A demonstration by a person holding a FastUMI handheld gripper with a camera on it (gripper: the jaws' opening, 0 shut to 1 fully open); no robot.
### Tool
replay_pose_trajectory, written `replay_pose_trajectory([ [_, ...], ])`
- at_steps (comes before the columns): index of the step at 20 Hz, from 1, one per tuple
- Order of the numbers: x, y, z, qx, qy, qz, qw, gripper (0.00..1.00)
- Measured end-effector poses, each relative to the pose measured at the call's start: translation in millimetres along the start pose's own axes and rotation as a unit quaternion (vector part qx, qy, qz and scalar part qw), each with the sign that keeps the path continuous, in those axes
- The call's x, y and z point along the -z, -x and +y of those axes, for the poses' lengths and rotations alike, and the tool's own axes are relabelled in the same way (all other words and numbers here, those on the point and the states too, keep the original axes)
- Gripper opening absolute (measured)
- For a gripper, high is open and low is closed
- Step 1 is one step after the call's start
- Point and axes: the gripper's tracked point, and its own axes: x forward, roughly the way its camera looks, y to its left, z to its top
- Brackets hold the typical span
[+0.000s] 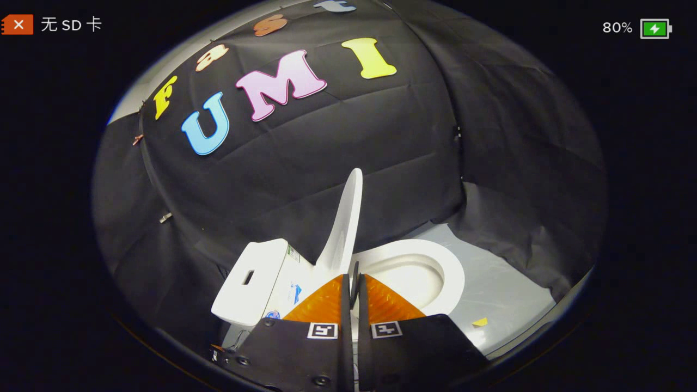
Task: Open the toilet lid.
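So, going left to right: the black cloth wall is hanging behind everything and folding down toward the floor on both sides. Leftmost of the fixtures, the white toilet tank is sitting with a dark slot in its top, and small stickers are showing on the side facing my fingers. Just right of the tank, the toilet lid is standing raised, nearly upright and leaning slightly back toward the tank, seen edge-on, with its lower end reaching down just ahead of my fingertips. My gripper is sitting right at the base of that lid; my jaws are looking almost closed, with only a thin gap between the fingers, and I am not holding anything between them. Whether a fingertip is touching the lid's lower edge I cannot tell. Right of the lid, the white toilet seat is lying flat around the open bowl, just beyond my right finger. Farther right, the pale floor is showing, with a small yellow scrap lying on it well apart from the seat, and the cloth bunching at the floor's far edge.
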Motion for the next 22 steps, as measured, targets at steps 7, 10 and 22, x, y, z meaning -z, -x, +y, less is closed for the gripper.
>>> replay_pose_trajectory([
  [7, -4.5, 10.6, 58.9, 0.006, 0.061, -0.018, 0.998, 0.09],
  [10, -4.8, 13.1, 89.2, 0.013, 0.099, -0.031, 0.994, 0.1],
  [22, 14.4, 16.9, 198.0, 0.011, 0.181, -0.054, 0.982, 0.11],
])
